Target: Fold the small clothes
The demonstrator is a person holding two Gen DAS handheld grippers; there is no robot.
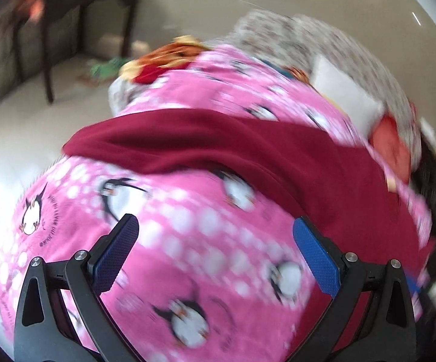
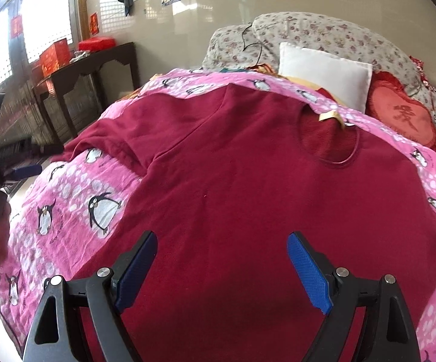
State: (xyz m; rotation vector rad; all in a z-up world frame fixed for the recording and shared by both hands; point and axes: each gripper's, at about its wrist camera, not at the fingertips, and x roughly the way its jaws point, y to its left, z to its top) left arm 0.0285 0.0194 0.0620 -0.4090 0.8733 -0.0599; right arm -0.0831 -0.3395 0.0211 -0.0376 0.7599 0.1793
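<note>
I operate both grippers over a bed covered with a pink penguin blanket (image 2: 67, 199). The task item, a dark red shirt (image 2: 248, 181), lies flat on the blanket, front side up, neck opening (image 2: 329, 141) toward the pillow end of the bed.

Right gripper (image 2: 222, 267): jaws spread wide, holding nothing. It hangs above the lower body of the shirt, near the hem. The shirt extends straight ahead of it, with its long axis running from the gripper toward the headboard end.

Left gripper (image 1: 216, 249): jaws spread wide, holding nothing. It hangs above bare blanket beside the shirt. The sleeve (image 1: 163, 141) stretches across its view, ahead of the fingers and pointing toward the bed's side edge. This view is blurred, so fine detail cannot be read.

In my judgement the first fold has not begun. The left gripper is nearer the sleeve; the right is nearer the hem and body. I judge the sleeve fold to be a left-side job, carried inward across the body axis.

Surroundings: a white pillow (image 2: 323, 75), a red heart cushion (image 2: 402, 117) and a floral quilt (image 2: 323, 33) sit at the headboard end, well apart from the shirt body. A dark side table (image 2: 91, 66) stands off the bed. Nothing lies on the shirt.
</note>
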